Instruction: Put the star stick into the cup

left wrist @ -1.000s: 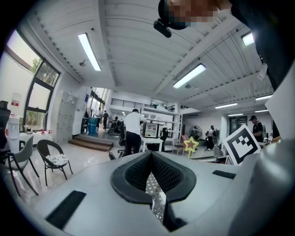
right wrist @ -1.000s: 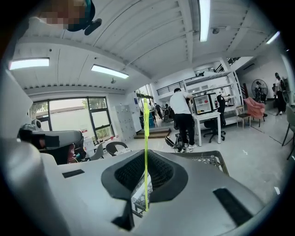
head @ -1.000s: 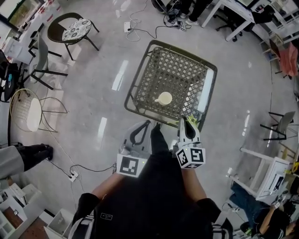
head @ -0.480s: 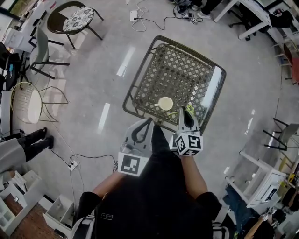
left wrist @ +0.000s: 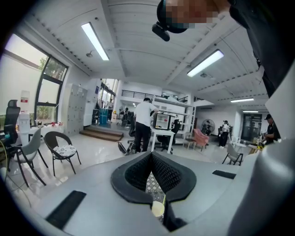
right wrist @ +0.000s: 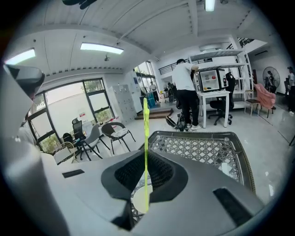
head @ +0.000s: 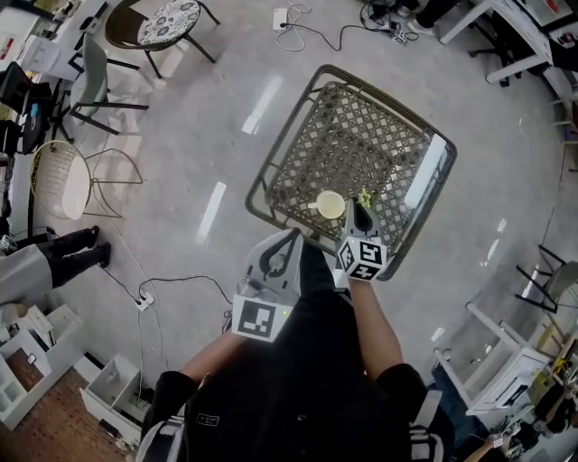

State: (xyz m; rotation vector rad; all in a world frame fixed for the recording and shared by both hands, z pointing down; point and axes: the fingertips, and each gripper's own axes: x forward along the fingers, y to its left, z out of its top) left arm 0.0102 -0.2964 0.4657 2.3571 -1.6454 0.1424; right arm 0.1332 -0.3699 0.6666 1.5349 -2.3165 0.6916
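A cream cup [head: 330,206] stands on the dark lattice table [head: 361,144], near its front edge. My right gripper [head: 358,211] hovers just right of the cup, shut on the star stick, whose green star end [head: 365,195] pokes out beyond the jaws. In the right gripper view the thin yellow-green stick [right wrist: 145,138] stands upright between the closed jaws of the right gripper [right wrist: 145,154], with the cup [right wrist: 137,201] below them. My left gripper [head: 291,238] is held back at the table's near edge, shut and holding nothing. Between the left gripper's [left wrist: 151,156] jaws a bit of the cup [left wrist: 158,209] shows.
The table has a raised rim [head: 291,135]. On the floor to the left stand a cushioned chair [head: 167,23], a grey chair [head: 95,86] and a white wire chair [head: 61,185]. Cables and a power strip [head: 144,302] lie near my feet. A person [right wrist: 186,94] stands at a desk behind the table.
My right gripper has carried the stick forward from the table's front edge to just beside the cup. The left gripper stayed back and shut.
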